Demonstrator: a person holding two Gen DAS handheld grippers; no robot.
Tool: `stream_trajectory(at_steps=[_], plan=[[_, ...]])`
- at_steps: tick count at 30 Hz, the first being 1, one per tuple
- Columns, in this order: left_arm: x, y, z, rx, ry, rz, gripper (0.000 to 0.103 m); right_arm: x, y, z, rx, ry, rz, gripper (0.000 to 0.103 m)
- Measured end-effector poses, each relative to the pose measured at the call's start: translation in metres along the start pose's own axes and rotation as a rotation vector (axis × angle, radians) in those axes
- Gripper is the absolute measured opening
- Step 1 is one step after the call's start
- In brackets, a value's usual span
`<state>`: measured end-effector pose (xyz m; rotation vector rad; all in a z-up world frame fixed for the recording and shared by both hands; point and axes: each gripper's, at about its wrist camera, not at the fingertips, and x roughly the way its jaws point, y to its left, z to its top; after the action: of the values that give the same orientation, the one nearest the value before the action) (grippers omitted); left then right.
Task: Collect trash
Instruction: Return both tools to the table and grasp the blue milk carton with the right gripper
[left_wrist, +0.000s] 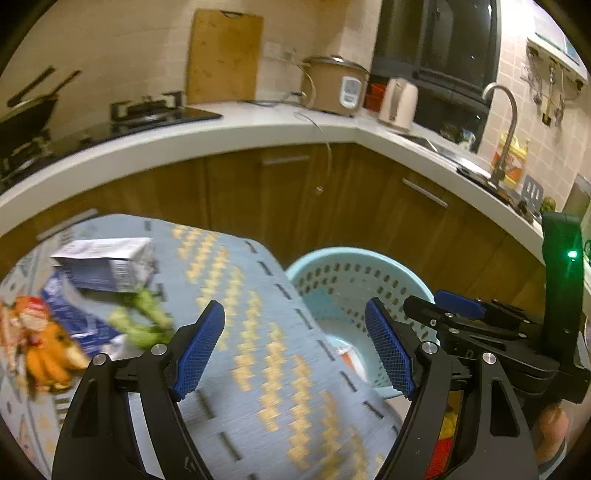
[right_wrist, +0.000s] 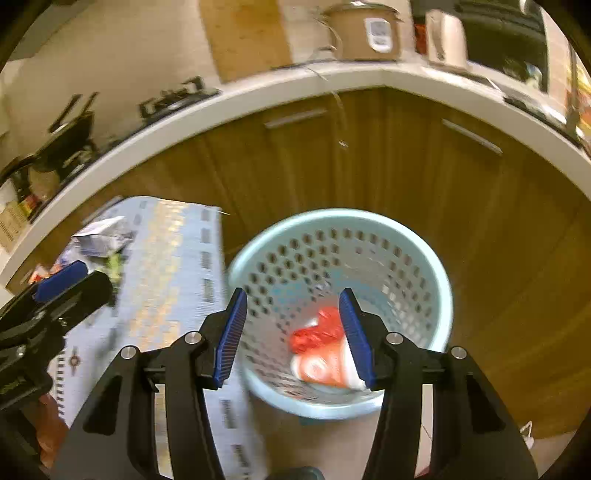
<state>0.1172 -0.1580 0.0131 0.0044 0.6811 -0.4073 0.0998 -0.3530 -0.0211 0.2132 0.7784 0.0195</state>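
My left gripper (left_wrist: 293, 306) hangs open over a blue patterned tablecloth (left_wrist: 266, 369), with nothing between its pads. To its left on the cloth lie a blue-and-white carton (left_wrist: 107, 266), green vegetable scraps (left_wrist: 144, 321) and orange wrappers (left_wrist: 44, 347). A light blue perforated basket (right_wrist: 332, 216) stands on the floor beside the table. My right gripper (right_wrist: 292, 295) is open above the basket with nothing in its grip. A red-and-white wrapper (right_wrist: 321, 347) lies at the basket's bottom below the pads. The basket (left_wrist: 332, 258) also shows in the left wrist view.
A white L-shaped counter (left_wrist: 229, 129) over brown cabinets (right_wrist: 406, 166) runs behind the basket. On it are a stove (left_wrist: 147, 110), cutting board (left_wrist: 225, 55), rice cooker (left_wrist: 332, 88), kettle (left_wrist: 399, 103) and faucet (left_wrist: 506, 122). Bare floor lies in front of the basket.
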Motion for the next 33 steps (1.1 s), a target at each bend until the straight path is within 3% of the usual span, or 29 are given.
stream_trajectory(at_steps=[8, 18, 24, 33], plan=[[-0.057, 0.065, -0.008, -0.117, -0.081, 0.079, 0.076, -0.016, 0.081, -0.001, -0.106, -0.071, 0.120, 0.048], [-0.103, 0.184, -0.040, -0.328, -0.094, 0.304, 0.076, 0.003, 0.178, -0.028, -0.215, -0.021, 0.243, 0.044], [-0.090, 0.236, -0.055, -0.404, -0.021, 0.355, 0.080, 0.020, 0.219, -0.049, -0.283, 0.012, 0.270, 0.044], [-0.053, 0.243, -0.054, -0.344, 0.049, 0.358, 0.082, 0.031, 0.234, -0.058, -0.311, 0.026, 0.255, 0.044]])
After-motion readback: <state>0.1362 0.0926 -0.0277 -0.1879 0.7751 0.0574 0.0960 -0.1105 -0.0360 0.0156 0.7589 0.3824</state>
